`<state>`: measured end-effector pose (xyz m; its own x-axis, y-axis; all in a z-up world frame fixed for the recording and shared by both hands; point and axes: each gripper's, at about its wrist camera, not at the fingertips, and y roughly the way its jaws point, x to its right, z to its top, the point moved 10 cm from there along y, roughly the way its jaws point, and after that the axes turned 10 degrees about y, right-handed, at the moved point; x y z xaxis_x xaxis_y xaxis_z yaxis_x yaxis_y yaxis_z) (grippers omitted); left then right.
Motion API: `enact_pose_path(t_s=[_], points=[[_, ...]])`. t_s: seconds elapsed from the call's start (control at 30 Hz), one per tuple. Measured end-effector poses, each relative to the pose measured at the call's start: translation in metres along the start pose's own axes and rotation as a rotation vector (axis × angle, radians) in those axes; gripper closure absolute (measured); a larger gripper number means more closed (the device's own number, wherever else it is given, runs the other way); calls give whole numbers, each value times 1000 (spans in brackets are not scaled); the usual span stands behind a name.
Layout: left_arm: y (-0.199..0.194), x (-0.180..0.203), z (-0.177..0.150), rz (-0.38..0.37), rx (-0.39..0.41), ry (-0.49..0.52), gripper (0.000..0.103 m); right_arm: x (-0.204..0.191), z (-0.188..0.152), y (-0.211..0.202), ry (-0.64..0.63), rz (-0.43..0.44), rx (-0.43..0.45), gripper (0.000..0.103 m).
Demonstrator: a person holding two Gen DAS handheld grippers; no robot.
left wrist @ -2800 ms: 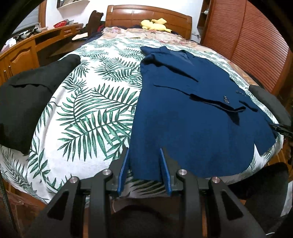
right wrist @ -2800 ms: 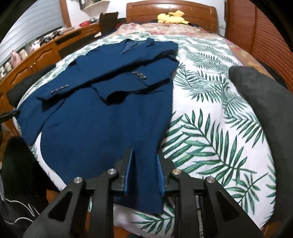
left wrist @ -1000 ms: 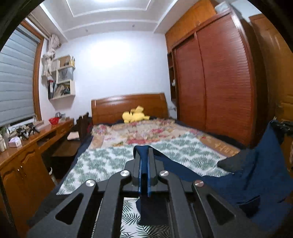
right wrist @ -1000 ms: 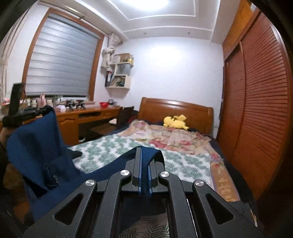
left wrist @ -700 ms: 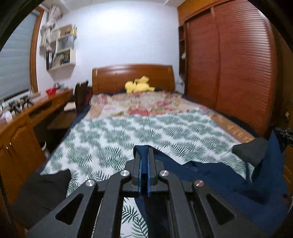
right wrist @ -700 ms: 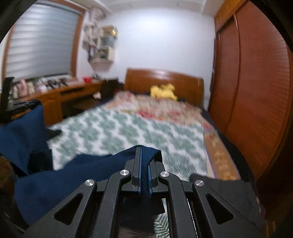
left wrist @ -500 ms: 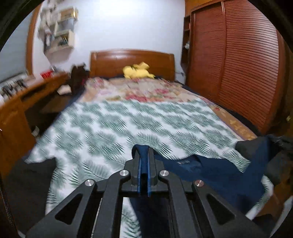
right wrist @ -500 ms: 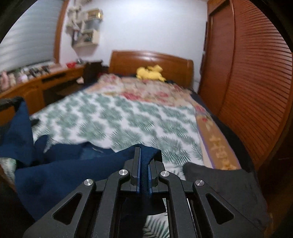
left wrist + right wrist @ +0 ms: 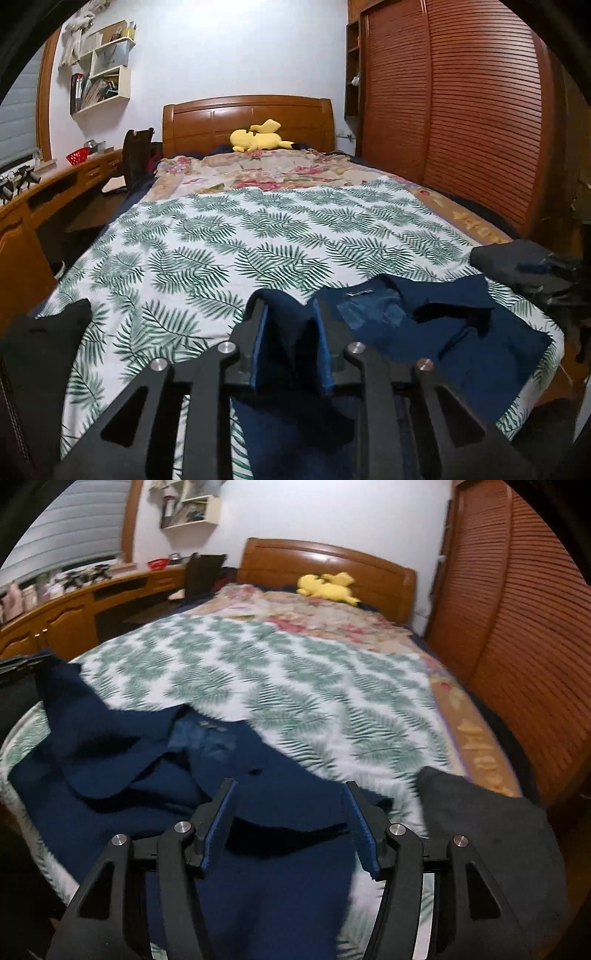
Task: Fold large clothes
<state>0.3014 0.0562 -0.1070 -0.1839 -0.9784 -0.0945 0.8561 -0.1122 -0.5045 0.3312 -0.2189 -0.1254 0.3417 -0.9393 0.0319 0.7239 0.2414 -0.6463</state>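
A navy blue suit jacket [image 9: 436, 328] lies crumpled at the near end of the bed, its lighter lining showing; it also shows in the right wrist view [image 9: 155, 775]. My left gripper [image 9: 290, 314] is open with a fold of the jacket still lying between its fingers. My right gripper [image 9: 290, 794] is open wide just above the jacket's near edge, holding nothing.
The bed has a white leaf-print cover [image 9: 236, 236] and a floral blanket [image 9: 266, 173] with a yellow plush toy [image 9: 258, 138] by the headboard. A black garment [image 9: 40, 339] lies at the left corner, a dark grey one [image 9: 480, 819] at the right. A wooden desk [image 9: 74, 609] stands left, a wardrobe [image 9: 461, 110] right.
Both grippers lifted the jacket, carried it back down onto the near end of the bed, then opened and let it go.
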Motion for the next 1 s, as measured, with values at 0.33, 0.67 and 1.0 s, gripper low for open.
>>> enact_pose_path(t_s=[0.33,0.67,1.0], points=[[-22,7,-21,-65,30,33,79,-41,-21,32,-8,53,-66,44],[-34,-18,-32,-20,39,11,79,-35,-27,73,-112,-101,-211,100],[-34,-30,-50,-59,23,-45,79,-52,68,96,-171,-183,-44,101]])
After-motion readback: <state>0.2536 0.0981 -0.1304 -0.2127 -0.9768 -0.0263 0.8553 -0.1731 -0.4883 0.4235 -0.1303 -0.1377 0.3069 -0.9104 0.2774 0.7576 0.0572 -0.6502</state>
